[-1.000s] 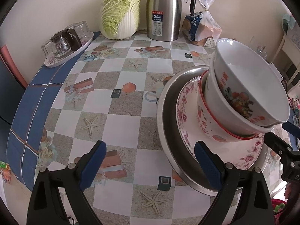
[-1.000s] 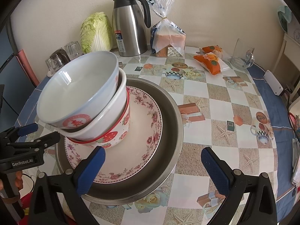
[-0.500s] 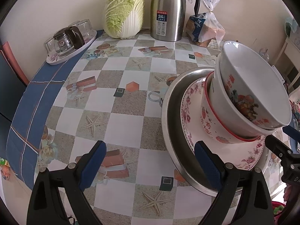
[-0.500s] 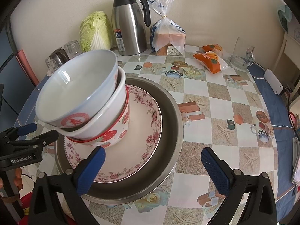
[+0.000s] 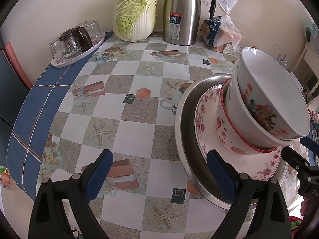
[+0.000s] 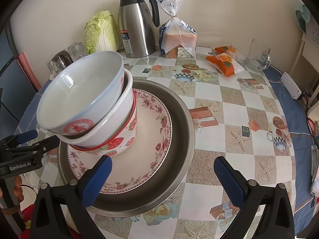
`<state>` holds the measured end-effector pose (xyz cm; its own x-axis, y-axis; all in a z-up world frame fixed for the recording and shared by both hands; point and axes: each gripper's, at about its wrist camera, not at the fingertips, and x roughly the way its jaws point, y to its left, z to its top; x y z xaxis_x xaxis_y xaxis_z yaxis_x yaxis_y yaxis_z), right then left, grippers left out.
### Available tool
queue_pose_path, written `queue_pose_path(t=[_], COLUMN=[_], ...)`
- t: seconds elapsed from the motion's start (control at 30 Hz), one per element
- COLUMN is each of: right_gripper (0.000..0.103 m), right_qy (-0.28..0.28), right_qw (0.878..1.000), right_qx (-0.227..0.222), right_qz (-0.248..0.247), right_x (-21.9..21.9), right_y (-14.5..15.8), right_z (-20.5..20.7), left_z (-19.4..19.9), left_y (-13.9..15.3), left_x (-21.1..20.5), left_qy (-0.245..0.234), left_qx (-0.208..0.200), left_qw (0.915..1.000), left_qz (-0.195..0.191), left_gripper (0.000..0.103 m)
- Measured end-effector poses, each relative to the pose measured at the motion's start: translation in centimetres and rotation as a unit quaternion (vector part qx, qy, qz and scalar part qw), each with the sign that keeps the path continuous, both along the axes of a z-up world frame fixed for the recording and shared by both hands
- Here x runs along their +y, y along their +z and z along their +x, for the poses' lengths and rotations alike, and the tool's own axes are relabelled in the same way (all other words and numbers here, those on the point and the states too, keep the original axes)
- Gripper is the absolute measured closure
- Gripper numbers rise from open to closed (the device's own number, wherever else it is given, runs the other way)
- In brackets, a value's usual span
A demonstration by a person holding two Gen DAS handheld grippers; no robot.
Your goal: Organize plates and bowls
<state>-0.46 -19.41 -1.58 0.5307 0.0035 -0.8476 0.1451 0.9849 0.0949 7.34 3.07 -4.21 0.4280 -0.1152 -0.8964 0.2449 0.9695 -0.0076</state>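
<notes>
- The left gripper hovers over the table, jaws spread wide and holding nothing; one blue pad sits over bare tablecloth, the other in front of the steel basin's near rim.
- The right gripper is likewise wide open and empty, one pad over the near edge of the basin, the other over the checked cloth beside it.
- The stainless steel basin rests on the table and holds the whole stack.
- Inside it lies a floral plate with a pink flower border.
- On the plate, toward one side, stands a strawberry-patterned bowl with a red rim.
- A plain white bowl is nested in it, tilted.
- The top bowl, white with a red emblem and a fruit design, sits in that one and leans strongly toward the left gripper's side.
- In the right wrist view the left gripper appears at the frame edge just beside the stack, not touching it.
- Along the wall stand a napa cabbage, a steel thermos jug and a bagged loaf of bread.
- A tray of upturned glasses with a small glass pot sits at the table's far edge.
- Orange snack packets and a glass pitcher lie well apart from the basin.
</notes>
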Motion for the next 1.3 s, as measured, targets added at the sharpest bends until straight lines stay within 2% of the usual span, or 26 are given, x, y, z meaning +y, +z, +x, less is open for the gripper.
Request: queue_pose_path(t=[1.3], right_gripper=[0.0], right_qy=[0.002], right_qw=[1.0], right_qx=[0.006], right_qz=[0.001], right_x=[0.04], right_y=[-0.38], right_z=[0.1], left_z=[-0.08], left_y=[-0.04], left_x=[-0.02], left_qy=[0.003], left_qx=[-0.003], left_qw=[1.0], left_qz=[0.002], left_gripper=[0.008])
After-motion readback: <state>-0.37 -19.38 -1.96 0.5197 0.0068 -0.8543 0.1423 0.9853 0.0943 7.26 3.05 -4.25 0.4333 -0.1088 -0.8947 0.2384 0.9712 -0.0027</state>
